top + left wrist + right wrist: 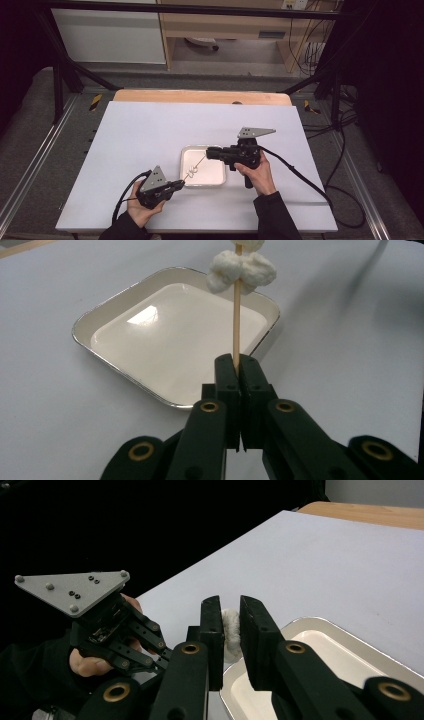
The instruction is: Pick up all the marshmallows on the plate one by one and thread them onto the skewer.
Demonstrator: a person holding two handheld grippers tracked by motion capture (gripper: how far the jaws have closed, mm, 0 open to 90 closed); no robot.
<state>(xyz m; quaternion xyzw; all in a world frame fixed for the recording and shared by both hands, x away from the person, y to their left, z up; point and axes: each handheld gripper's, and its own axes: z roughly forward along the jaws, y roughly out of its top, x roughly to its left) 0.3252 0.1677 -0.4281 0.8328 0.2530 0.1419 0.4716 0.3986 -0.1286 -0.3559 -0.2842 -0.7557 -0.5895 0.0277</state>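
Left hand-held gripper (239, 371) at the near left of the white bench (145, 135), jaws clenched on the lower end of a thin wooden skewer (236, 325). Held low and tilted so that the stick rises out over the near corner of the tray (100, 315) — probably so that anything slipping off lands in the tray and not on the bench. Seen from above, the same gripper (178, 185) just beside the tray's near left edge, with the skewer (199, 163) running up and to the right across it.

On the skewer, soft white lumps (242, 267), perhaps marshmallow or dough; cannot tell which. Threaded a good way up from the left jaws, above the tray and not touching it.

Tray itself shallow, square, white inside with a metal rim, empty, lying flat in the middle of the bench.

Right hand-held gripper (230, 630) farther right, over the far side of the tray, pointing toward the left one. Jaws parted, with a white lump (230, 635) in the gap between them; whether the pads already touch it, cannot tell. Likely placed so to pull or push a piece along the stick — a judgement only.

Around: black frame legs, cables on the floor, a wooden edge behind the bench. Nothing between the two grippers except the skewer.
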